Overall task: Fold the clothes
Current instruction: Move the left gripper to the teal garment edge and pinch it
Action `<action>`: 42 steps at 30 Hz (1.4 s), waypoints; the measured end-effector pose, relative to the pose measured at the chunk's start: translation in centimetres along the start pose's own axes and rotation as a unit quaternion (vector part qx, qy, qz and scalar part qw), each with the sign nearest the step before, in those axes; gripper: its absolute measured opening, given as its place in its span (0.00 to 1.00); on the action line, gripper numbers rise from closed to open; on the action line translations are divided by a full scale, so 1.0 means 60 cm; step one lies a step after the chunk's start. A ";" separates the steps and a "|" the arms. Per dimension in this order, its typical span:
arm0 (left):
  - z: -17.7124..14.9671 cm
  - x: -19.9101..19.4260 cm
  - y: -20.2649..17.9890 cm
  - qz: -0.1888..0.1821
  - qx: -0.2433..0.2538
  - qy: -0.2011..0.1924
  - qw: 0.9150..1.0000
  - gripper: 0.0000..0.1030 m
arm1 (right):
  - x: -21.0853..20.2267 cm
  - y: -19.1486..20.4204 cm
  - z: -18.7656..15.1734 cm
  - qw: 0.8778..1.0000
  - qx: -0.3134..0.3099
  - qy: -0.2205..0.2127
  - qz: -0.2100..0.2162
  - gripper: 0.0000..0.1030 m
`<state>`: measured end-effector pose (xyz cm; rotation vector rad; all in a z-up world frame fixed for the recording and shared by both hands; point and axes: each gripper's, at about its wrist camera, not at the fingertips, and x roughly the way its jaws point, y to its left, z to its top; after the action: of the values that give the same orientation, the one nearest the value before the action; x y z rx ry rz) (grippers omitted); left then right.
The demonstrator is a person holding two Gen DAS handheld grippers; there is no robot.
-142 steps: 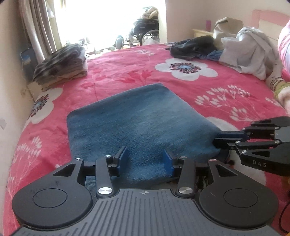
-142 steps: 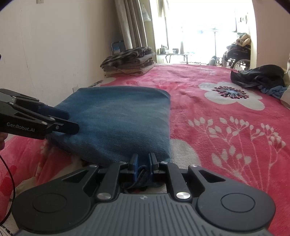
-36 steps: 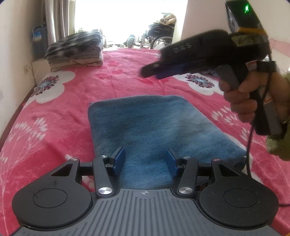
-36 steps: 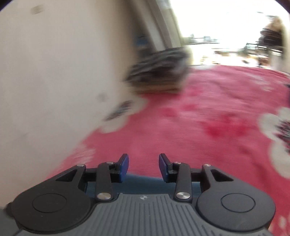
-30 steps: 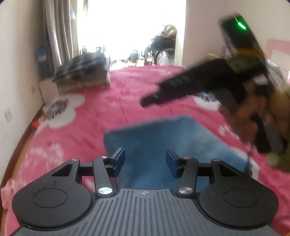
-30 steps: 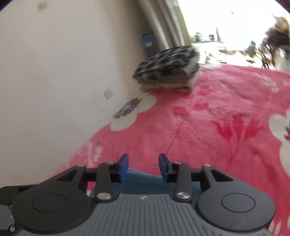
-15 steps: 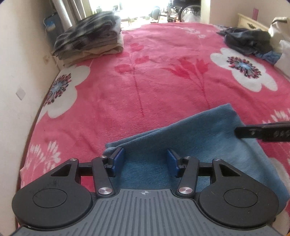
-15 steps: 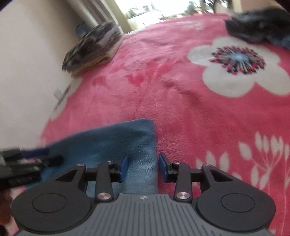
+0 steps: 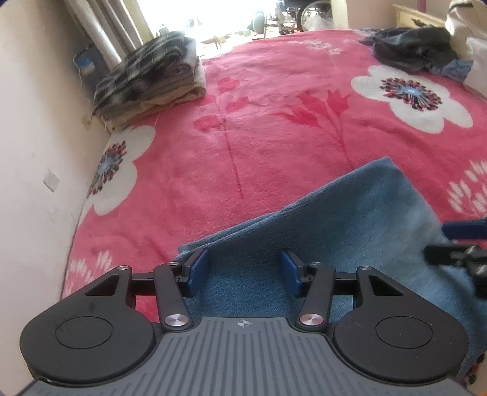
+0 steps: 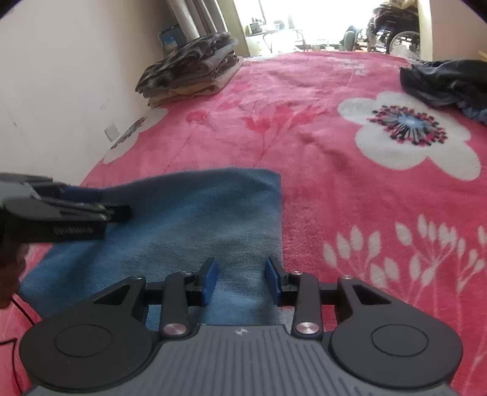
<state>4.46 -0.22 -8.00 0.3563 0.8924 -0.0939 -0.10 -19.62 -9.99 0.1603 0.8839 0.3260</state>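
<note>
Left wrist view: both grippers, left [image 9: 244,271] and right [image 10: 240,281], gape empty over the soft, seemingly folded blue cloth [image 9: 350,219]; best pinched at corners.

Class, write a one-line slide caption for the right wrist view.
Open right claw above folded blue garment on pink floral blanket, left claw alongside.

one blue folded garment [image 9: 350,219], one folded stack [image 9: 152,76], one dark heap [image 9: 411,48]

Home bedroom: floral pink bedspread [image 9: 274,128], curtains [image 9: 103,27], folded clothes [image 9: 152,79].
</note>
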 end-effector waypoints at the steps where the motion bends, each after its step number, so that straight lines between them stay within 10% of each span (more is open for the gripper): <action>1: 0.000 0.000 -0.001 0.002 0.003 -0.001 1.000 0.50 | -0.013 0.004 0.000 1.000 -0.002 -0.007 0.007 0.37; 12: 0.000 -0.001 -0.005 0.007 0.006 -0.001 1.000 0.50 | -0.035 0.046 -0.042 0.999 -0.052 0.011 0.012 0.37; 20: 0.000 -0.001 -0.006 0.007 0.007 0.000 1.000 0.50 | -0.061 0.086 -0.041 0.993 -0.063 -0.004 0.097 0.36; 42: -0.037 -0.076 0.020 -0.044 -0.040 -0.047 0.997 0.53 | -0.032 0.098 -0.074 0.995 -0.041 0.018 0.085 0.37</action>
<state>0.22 1.37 -5.37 0.2373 0.8163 -0.1542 -5.95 -14.74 -9.74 0.1548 0.8936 0.5239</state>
